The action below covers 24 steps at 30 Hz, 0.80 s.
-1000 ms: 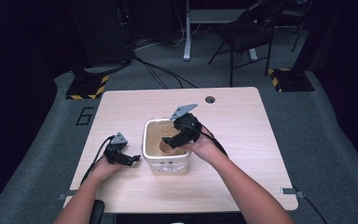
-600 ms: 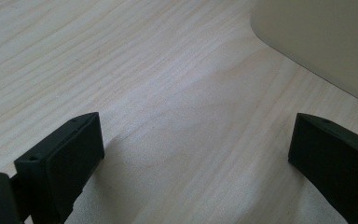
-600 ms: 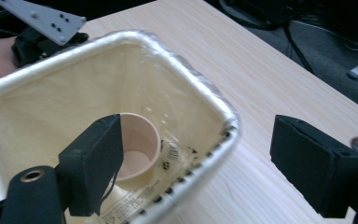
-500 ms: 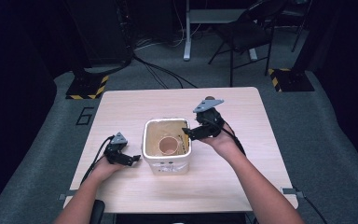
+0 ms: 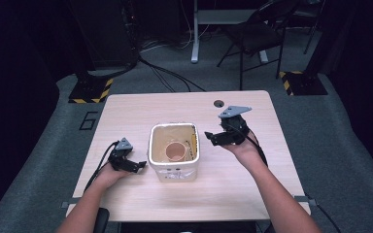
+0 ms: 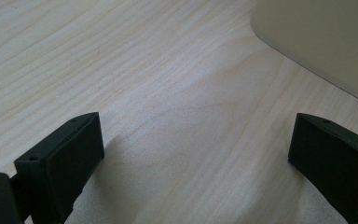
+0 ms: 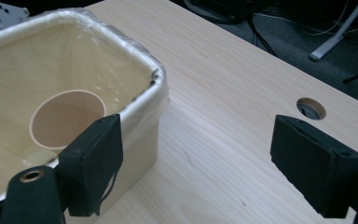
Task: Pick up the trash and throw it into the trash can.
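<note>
A white square bin [image 5: 174, 173] lined with a clear bag stands at the table's middle. Inside it sits a tan paper cup [image 5: 176, 151], mouth up. My right gripper [image 5: 209, 137] hovers just right of the bin, jaws open and pointing toward it, with nothing between them. In the right gripper view the jaws [image 7: 196, 158] straddle the bin's corner [image 7: 156, 77], with the cup [image 7: 67, 119] below and to the left. My left gripper [image 5: 138, 165] rests on the table left of the bin, open and empty. The left gripper view shows its jaws [image 6: 191, 154] over bare wood, the bin wall [image 6: 321, 42] ahead.
The light wooden table [image 5: 141, 109] has a round cable hole [image 5: 218, 103] near its far right edge, ahead of the right gripper [image 7: 311, 108]. A chair [image 5: 252, 34] and cables lie on the grey floor beyond.
My right gripper has moved rightward from above the bin to a spot beside its right rim, leaving the cup visible inside. The left gripper has stayed put.
</note>
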Available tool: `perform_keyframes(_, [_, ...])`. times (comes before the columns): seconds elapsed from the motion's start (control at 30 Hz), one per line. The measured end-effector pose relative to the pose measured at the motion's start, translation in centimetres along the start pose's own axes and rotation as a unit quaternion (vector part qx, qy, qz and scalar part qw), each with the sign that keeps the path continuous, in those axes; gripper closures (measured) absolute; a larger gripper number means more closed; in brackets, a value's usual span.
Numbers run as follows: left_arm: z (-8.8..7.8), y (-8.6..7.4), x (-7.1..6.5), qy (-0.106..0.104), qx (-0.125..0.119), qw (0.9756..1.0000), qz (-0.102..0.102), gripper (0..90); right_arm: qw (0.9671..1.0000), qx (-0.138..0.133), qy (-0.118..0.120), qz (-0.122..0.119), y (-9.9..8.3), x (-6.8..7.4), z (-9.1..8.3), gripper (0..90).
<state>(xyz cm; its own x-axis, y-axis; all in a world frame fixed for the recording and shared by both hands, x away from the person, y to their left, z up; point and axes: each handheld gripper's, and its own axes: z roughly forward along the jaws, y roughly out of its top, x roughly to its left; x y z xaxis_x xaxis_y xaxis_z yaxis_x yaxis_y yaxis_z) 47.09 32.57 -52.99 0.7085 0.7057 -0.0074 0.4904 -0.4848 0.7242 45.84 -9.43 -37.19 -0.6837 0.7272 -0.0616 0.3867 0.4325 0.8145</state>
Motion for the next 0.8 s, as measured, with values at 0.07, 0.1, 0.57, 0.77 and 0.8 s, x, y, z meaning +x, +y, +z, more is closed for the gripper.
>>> perform_keyframes(0.07, [0.0,0.0,0.0,0.0,0.0,1.0,0.0,3.2,1.0,0.001,-0.009,0.002,-0.7,-0.4,-0.1,16.4])
perform_keyframes(0.1, [0.0,0.0,0.0,0.0,0.0,1.0,0.0,3.2,0.9999,0.001,-0.012,0.0,-0.9,-0.4,-0.2,16.5])
perform_keyframes(0.57, [0.0,0.0,0.0,0.0,0.0,1.0,0.0,3.2,0.9997,0.016,-0.02,0.006,-4.1,-1.0,0.2,18.1])
perform_keyframes(0.77, [0.0,0.0,0.0,0.0,0.0,1.0,0.0,3.2,0.9993,0.03,-0.02,0.009,-6.0,-0.9,0.9,18.7])
perform_keyframes(0.8, [0.0,0.0,0.0,0.0,0.0,1.0,0.0,3.2,0.9991,0.032,-0.021,0.017,-6.6,-1.0,1.0,18.7])
